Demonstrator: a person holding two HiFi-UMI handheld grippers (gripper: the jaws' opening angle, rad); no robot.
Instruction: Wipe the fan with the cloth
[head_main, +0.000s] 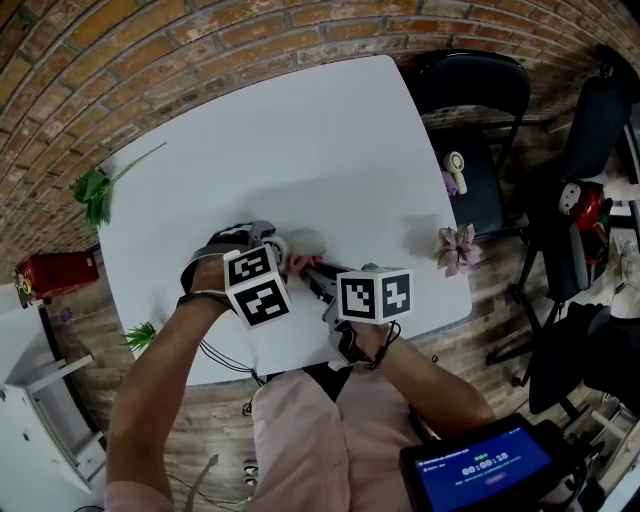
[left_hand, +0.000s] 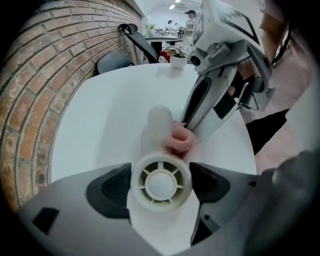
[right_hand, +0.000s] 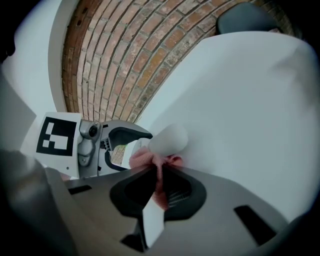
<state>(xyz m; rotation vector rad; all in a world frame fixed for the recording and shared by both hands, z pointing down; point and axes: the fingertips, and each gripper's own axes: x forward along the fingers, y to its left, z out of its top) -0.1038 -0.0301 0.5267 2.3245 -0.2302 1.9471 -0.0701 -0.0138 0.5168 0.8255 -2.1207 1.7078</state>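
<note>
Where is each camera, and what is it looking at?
Head view: on the person's head, looking steeply down at the white table; both arms, left tongs, right tongs show.
Left gripper view: on the left tongs, facing the fan they grip.
Right gripper view: on the right tongs, facing the pink cloth they pinch.
Both gripper views share fan and cloth.

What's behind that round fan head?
The handle of the fan, with a pink cloth pressed against it by the right gripper. The cloth hides that side of the handle.
</note>
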